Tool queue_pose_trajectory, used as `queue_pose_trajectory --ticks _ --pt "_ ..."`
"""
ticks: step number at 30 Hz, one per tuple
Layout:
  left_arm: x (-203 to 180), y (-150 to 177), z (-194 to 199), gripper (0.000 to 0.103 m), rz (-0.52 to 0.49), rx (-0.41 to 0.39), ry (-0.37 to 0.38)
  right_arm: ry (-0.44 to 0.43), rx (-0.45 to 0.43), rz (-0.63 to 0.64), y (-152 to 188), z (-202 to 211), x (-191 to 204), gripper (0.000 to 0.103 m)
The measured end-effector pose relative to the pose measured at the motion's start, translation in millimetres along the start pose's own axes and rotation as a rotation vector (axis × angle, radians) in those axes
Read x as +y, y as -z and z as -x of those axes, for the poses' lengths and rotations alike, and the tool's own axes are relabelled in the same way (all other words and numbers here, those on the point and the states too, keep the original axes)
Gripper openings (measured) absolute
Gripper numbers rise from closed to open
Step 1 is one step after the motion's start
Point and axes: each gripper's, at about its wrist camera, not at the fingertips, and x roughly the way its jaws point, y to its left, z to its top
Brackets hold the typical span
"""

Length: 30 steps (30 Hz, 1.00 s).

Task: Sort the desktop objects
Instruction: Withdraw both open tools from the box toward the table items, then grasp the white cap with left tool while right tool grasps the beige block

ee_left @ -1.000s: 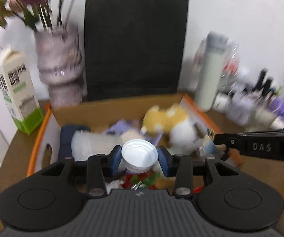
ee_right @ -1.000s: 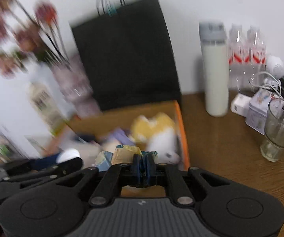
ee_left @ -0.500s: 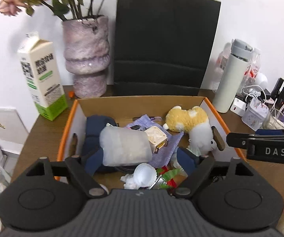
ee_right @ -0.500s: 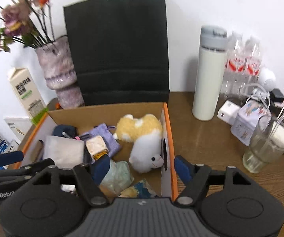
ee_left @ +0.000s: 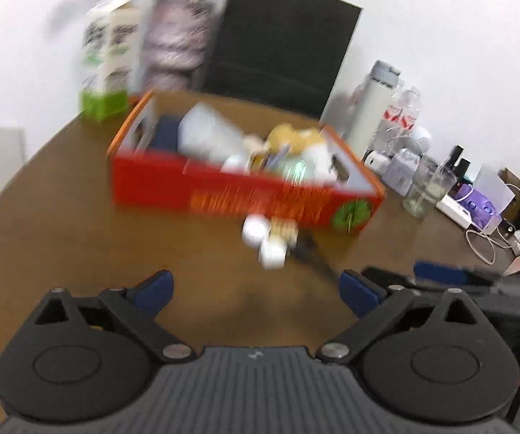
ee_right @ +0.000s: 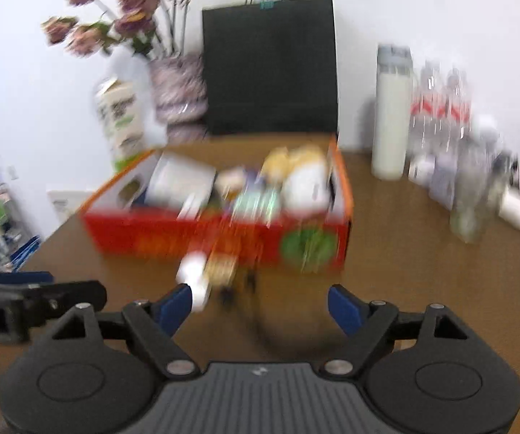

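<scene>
A red and orange cardboard box [ee_left: 224, 195] [ee_right: 173, 235] stands on the brown table, filled with a yellow and white plush toy [ee_left: 296, 141] [ee_right: 303, 170], a white pouch [ee_left: 205, 133] and other items. Small white objects [ee_left: 263, 238] [ee_right: 193, 275] and a dark item [ee_left: 310, 253] lie on the table in front of the box. My left gripper [ee_left: 254, 289] is open and empty, back from the box. My right gripper [ee_right: 260, 307] is open and empty, also in front of the box. Both views are blurred.
A black paper bag [ee_right: 269, 65], a vase with flowers [ee_right: 178, 86] and a milk carton [ee_left: 110, 68] stand behind the box. A white flask [ee_right: 392, 112], water bottles [ee_right: 440, 108], a glass [ee_left: 428, 195] and cables [ee_left: 484, 246] crowd the right side.
Both grippers let go of their objects into the box, opened, and pulled back and down to the table in front of the box.
</scene>
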Motion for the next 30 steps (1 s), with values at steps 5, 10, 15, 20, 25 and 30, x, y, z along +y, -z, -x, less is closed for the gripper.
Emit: queue_pose_trajectory --ticks 5,10,15,20,25,30 --pt "-5 69 37 0.1 -0.03 -0.074 -0.106 -0.014 0.026 -0.066 64 33 -2 0.082" --pt "-16 104 52 0.1 -0.069 -0.069 -0.15 0.02 0.035 -0.019 93 51 10 0.081" --pt "-25 108 46 0.1 -0.127 -0.053 -0.165 0.037 0.046 0.025 104 52 19 0.079" --pt "-24 105 40 0.1 -0.118 -0.043 -0.156 0.047 0.037 0.04 105 52 21 0.075" --pt "-27 82 26 0.1 -0.146 -0.093 -0.103 0.059 0.004 -0.008 94 49 4 0.067" --pt "-38 37 -23 0.084 -0.189 -0.106 -0.058 0.112 -0.045 -0.058 75 45 -19 0.062"
